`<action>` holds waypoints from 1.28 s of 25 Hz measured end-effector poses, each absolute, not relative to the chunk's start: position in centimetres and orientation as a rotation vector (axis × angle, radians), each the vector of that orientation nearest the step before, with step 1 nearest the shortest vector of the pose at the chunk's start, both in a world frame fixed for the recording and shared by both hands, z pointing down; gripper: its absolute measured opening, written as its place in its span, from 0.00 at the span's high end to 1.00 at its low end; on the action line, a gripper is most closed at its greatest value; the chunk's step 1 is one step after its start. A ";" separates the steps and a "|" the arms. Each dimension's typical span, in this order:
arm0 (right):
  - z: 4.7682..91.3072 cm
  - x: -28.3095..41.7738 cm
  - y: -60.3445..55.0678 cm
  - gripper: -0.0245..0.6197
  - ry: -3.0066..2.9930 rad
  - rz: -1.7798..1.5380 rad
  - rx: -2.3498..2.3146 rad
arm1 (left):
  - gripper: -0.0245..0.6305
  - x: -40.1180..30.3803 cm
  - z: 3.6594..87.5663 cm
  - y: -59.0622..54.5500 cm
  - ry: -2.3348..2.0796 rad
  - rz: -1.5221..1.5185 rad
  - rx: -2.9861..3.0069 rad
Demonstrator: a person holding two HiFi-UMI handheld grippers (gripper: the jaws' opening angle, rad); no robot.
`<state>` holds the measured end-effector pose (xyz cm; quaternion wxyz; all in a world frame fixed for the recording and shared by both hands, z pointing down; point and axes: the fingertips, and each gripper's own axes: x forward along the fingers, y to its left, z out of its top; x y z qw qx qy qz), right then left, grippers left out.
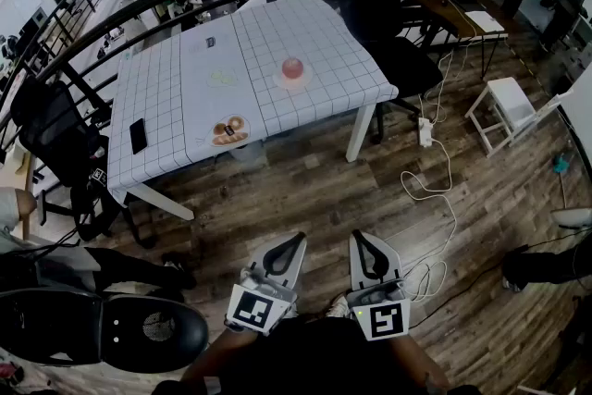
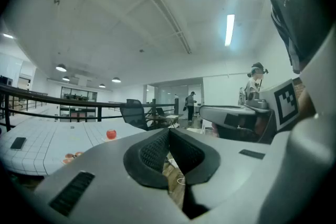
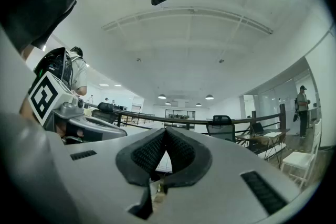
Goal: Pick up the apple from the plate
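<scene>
Far from the apple [image 1: 292, 67], left gripper [image 1: 297, 240] and right gripper [image 1: 357, 238] have jaws together.

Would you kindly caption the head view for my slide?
Left gripper and right gripper, both shut and empty, hang over the floor, far from the apple on its plate.

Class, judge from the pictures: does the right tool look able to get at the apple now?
Probably not yet. The right tool is shut and held near the body, with floor between it and the table. The apple sits uncovered on its plate, so stepping closer should do.
</scene>
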<state>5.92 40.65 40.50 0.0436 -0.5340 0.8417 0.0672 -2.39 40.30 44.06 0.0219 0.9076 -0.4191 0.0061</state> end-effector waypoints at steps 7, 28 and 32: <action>40.6 3.8 41.2 0.93 2.584 0.184 -1.648 | 0.93 -4.2 42.9 40.7 -1.299 0.003 2.848; 40.5 9.9 39.6 0.93 2.580 0.162 -1.481 | 0.93 0.2 42.7 39.4 -1.470 0.049 2.753; 40.2 10.5 39.1 0.93 2.585 0.166 -1.472 | 0.93 1.0 42.9 39.2 -1.486 0.065 2.754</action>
